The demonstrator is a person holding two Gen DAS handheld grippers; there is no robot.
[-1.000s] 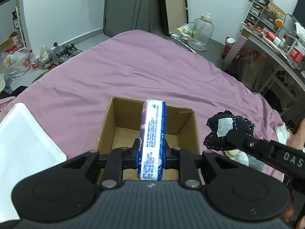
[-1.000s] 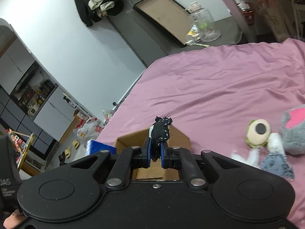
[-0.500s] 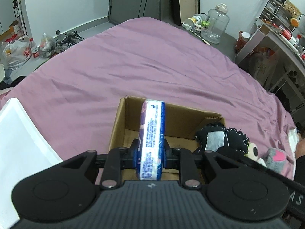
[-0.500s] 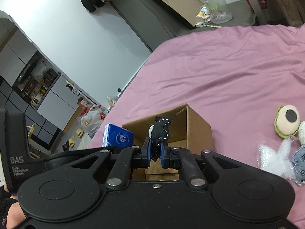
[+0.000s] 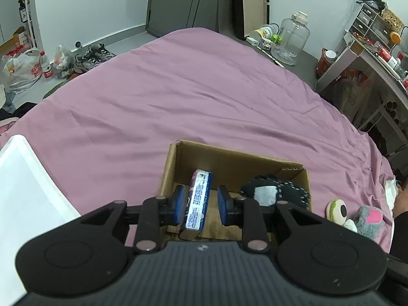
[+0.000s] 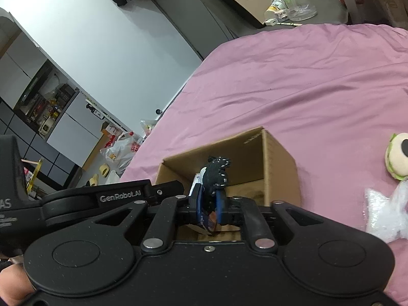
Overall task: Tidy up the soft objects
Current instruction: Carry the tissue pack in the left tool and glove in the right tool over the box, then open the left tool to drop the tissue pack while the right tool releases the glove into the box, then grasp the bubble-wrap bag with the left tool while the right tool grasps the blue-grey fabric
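An open cardboard box (image 5: 229, 154) sits on the purple bed sheet (image 5: 178, 97). My left gripper (image 5: 201, 205) is open over the box's left part. A blue and white tissue pack (image 5: 197, 201) stands on edge inside the box between the spread blue pads (image 5: 179, 204), with a gap on its right side. A black plush toy (image 5: 275, 191) with a white patch lies low in the box's right part. In the right wrist view my right gripper (image 6: 209, 204) is shut on the black plush toy (image 6: 216, 172), just over the box (image 6: 278, 160).
A green one-eyed plush (image 5: 336, 209) and a grey and pink plush (image 5: 369, 216) lie right of the box, with crinkled clear plastic (image 6: 382, 211) near them. A white bin (image 5: 25, 191) is at the left. A desk (image 5: 357, 58) stands past the bed's right edge.
My left gripper has opened and the tissue pack has dropped lower into the box. My right gripper has carried the black plush toy down into the box's right side.
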